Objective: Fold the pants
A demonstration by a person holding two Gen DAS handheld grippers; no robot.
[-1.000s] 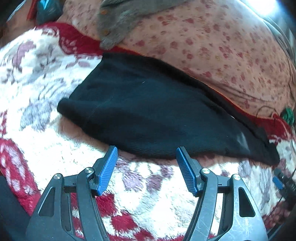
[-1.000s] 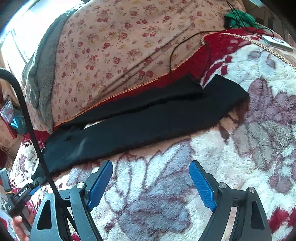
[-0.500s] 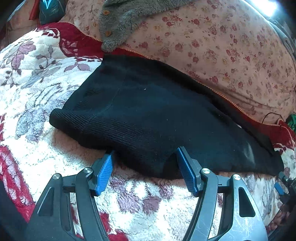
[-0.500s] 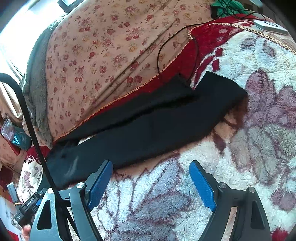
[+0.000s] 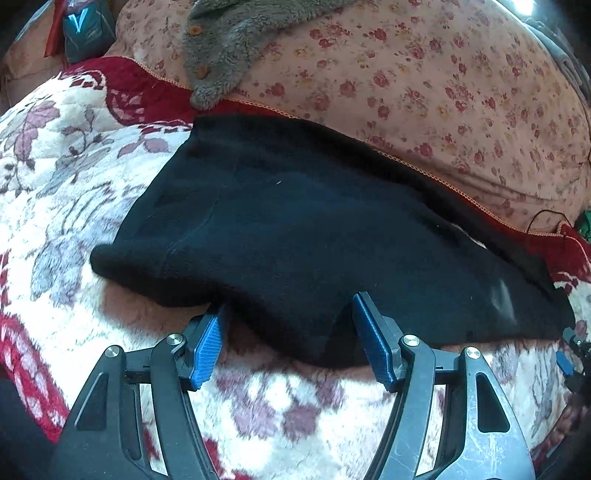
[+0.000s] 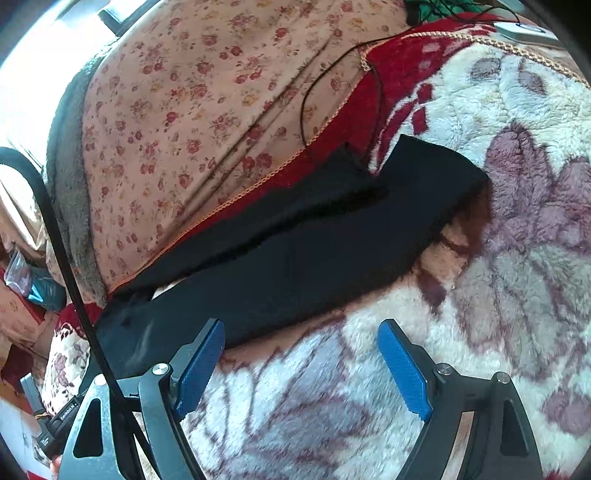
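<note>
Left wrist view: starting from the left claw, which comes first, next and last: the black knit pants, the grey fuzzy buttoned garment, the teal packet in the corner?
1. Black knit pants: right at the left claw, edge between its fingers.
2. Grey fuzzy buttoned garment: beyond, upper middle, on the floral quilt.
3. Teal packet: farthest, top-left corner.

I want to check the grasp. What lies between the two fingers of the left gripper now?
In the left wrist view, a bulge of the black pants' near edge lies between the open fingers of the left gripper, over the floral blanket.
</note>
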